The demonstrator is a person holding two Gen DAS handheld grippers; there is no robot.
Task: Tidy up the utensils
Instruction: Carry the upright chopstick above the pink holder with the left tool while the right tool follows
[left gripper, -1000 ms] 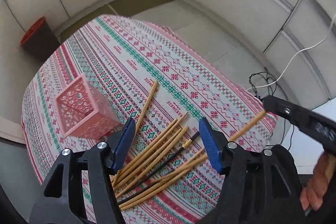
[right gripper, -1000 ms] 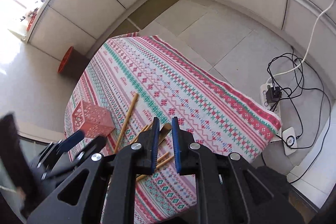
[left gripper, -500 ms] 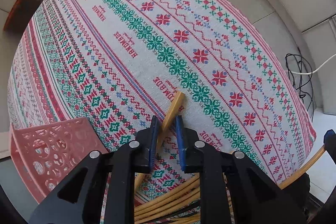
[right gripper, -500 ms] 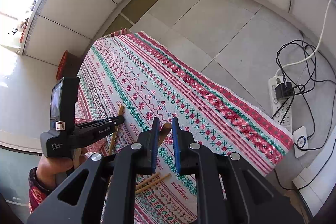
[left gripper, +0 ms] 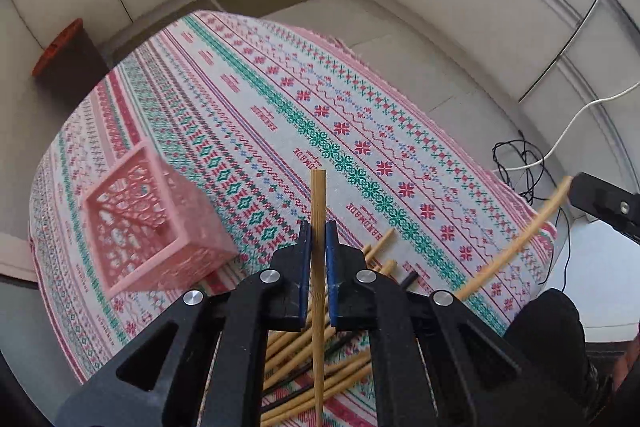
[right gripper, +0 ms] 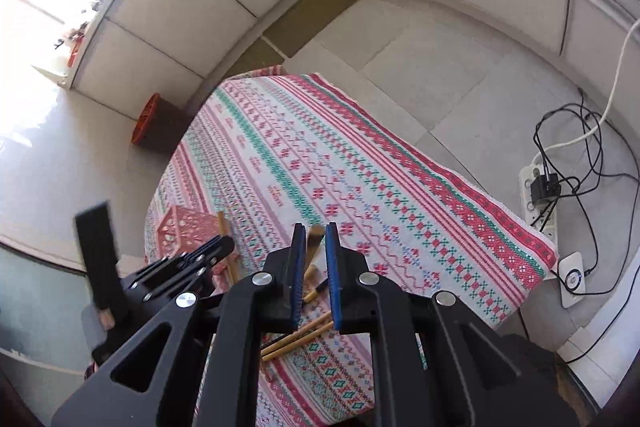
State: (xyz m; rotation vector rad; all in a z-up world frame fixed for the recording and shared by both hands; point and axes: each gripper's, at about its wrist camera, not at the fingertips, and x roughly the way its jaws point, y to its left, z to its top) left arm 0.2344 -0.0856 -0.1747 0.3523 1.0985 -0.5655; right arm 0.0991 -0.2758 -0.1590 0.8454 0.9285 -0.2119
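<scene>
A patterned tablecloth [left gripper: 256, 115] covers the table, the pink lattice basket [left gripper: 148, 223] standing open-mouthed on its left portion and a loose pile of chopsticks [left gripper: 320, 359] lying near the front edge, fanned at shallow angles; the left gripper [left gripper: 316, 243] has its blue pads pressed against a single wooden chopstick [left gripper: 318, 211], whose long axis runs straight out along the fingers, tip pointing away over the cloth; the basket sits to the left of that tip and close by, so the left hand is plainly the nearer one for a drop, which likely calls for swinging left and tipping the stick upright; the right gripper [right gripper: 312, 247], jaws narrowly parted but closed on a second chopstick [right gripper: 313, 239], hangs over the pile, well apart from the basket.
</scene>
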